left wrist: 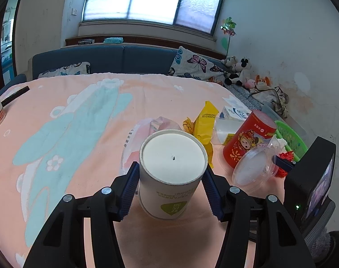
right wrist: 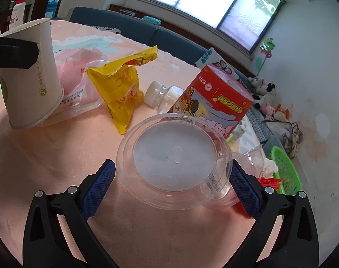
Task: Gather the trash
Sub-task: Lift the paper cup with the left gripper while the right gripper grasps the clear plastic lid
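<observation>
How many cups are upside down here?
3. A white paper cup in the left hand-held gripper, a red cup farther back, and a clear plastic cup between the right hand-held gripper's fingers. More may be hidden.

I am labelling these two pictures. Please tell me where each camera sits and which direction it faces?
Left wrist: on the left gripper, facing the window; its fingers grip an upturned white paper cup.
Right wrist: on the right gripper, facing the window; open fingers flank a clear plastic cup.
Shared: both cups, yellow wrapper, red cup.
</observation>
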Demonstrator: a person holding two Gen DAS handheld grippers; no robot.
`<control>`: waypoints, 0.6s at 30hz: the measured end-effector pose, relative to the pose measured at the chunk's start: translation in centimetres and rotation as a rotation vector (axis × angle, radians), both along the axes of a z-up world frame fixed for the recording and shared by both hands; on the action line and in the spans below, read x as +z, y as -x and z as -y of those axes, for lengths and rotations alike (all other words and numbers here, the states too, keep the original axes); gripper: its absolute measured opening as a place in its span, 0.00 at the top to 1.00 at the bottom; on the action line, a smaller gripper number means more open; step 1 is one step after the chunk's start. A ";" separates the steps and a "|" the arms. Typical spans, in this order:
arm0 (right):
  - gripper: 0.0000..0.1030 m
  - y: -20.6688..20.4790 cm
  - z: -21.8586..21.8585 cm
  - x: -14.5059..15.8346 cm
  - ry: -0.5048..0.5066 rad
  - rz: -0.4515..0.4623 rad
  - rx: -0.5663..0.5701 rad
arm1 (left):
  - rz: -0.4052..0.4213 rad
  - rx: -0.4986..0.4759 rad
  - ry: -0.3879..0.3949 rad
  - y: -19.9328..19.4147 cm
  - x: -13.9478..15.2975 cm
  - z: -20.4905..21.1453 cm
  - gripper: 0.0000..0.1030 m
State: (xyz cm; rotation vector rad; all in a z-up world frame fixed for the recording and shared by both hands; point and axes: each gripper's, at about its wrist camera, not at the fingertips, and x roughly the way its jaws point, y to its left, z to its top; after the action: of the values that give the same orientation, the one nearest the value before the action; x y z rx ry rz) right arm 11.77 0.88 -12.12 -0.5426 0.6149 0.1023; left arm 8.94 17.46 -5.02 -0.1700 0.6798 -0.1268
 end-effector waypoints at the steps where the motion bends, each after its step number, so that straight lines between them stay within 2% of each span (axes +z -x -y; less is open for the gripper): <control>1: 0.04 0.0 0.1 0.0 0.001 0.002 0.001 | 0.000 0.000 -0.001 0.0 0.0 0.0 0.47; 11: 0.10 0.1 1.3 0.6 -0.055 -0.009 0.001 | 0.004 -0.004 -0.007 0.0 0.2 0.4 0.47; 18: 0.10 0.7 3.7 3.0 -0.213 -0.064 0.038 | 0.024 -0.024 -0.021 0.4 1.2 1.4 0.47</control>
State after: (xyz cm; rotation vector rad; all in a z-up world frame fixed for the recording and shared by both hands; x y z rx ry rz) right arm 11.10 -2.82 -9.15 -0.3457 0.6476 0.2198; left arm 8.57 16.05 -3.82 -0.1406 0.6590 -0.1442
